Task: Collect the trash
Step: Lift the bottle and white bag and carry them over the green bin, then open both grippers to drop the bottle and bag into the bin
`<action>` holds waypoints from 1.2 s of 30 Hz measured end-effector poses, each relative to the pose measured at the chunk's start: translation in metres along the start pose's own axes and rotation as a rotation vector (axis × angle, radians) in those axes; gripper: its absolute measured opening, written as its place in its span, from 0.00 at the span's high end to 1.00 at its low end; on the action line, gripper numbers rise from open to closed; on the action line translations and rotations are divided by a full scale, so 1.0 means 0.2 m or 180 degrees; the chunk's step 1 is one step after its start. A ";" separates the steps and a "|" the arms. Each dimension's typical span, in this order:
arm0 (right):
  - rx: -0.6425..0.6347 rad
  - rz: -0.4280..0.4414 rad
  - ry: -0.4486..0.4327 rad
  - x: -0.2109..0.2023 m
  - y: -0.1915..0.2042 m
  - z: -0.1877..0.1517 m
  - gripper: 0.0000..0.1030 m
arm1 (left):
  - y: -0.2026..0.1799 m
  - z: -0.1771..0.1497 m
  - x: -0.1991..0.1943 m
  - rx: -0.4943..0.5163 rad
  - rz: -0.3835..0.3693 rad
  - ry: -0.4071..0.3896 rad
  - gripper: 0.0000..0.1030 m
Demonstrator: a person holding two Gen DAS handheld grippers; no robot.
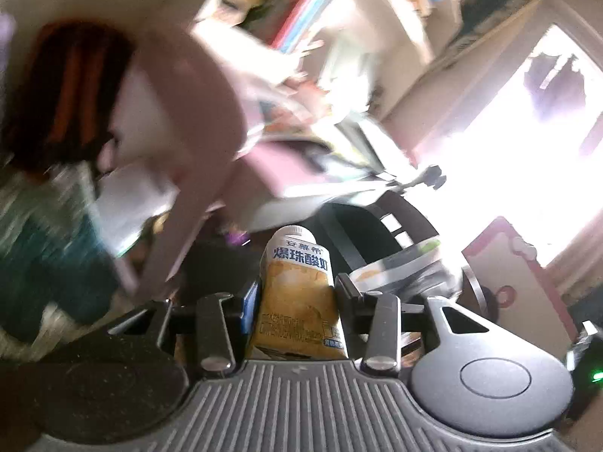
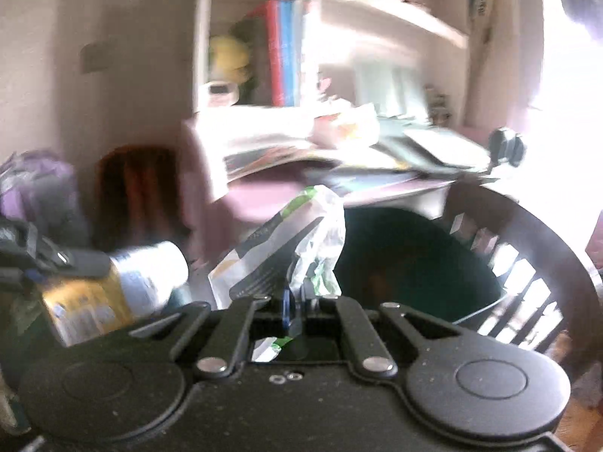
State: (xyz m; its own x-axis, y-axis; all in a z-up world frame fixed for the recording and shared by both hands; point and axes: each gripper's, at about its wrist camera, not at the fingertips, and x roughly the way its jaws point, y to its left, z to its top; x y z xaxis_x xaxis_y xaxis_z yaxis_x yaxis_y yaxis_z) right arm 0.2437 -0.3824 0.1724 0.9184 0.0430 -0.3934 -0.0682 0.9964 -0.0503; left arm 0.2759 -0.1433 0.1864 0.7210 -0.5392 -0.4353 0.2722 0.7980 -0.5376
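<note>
My left gripper is shut on a yellow and white yogurt drink carton with a white cap, held upright between the jaws. The same carton shows in the right wrist view at the left, tilted. My right gripper is shut on a crumpled white, black and green plastic wrapper, which sticks up from the jaws. A dark bin with a slatted rim stands just right of the wrapper; it also shows in the left wrist view behind the carton.
A cluttered pink desk with papers and books stands behind the bin. A white shelf with books is above it. A dark brown object stands by the wall at left. A bright window is at right.
</note>
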 end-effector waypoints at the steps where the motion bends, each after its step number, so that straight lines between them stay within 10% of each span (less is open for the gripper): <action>1: 0.0014 -0.0049 -0.0002 0.01 -0.04 0.02 0.96 | -0.07 0.03 0.03 0.0066 -0.0028 -0.0018 0.60; 15: 0.0364 -0.0462 0.0089 0.26 -0.55 0.10 0.96 | -0.64 0.16 0.67 0.0691 0.0011 0.0182 0.60; 36: 0.0229 -0.0240 0.0530 0.49 -0.61 -0.05 0.78 | -0.62 -0.06 1.18 0.1367 0.0496 0.0595 0.60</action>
State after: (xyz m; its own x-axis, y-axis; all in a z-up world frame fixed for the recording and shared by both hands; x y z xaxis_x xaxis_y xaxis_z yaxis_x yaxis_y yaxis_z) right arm 0.3387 -0.5012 0.1301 0.8422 -0.0387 -0.5378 0.0319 0.9992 -0.0221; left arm 0.4048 -0.3733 0.1421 0.6581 -0.4123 -0.6300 0.4367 0.8906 -0.1266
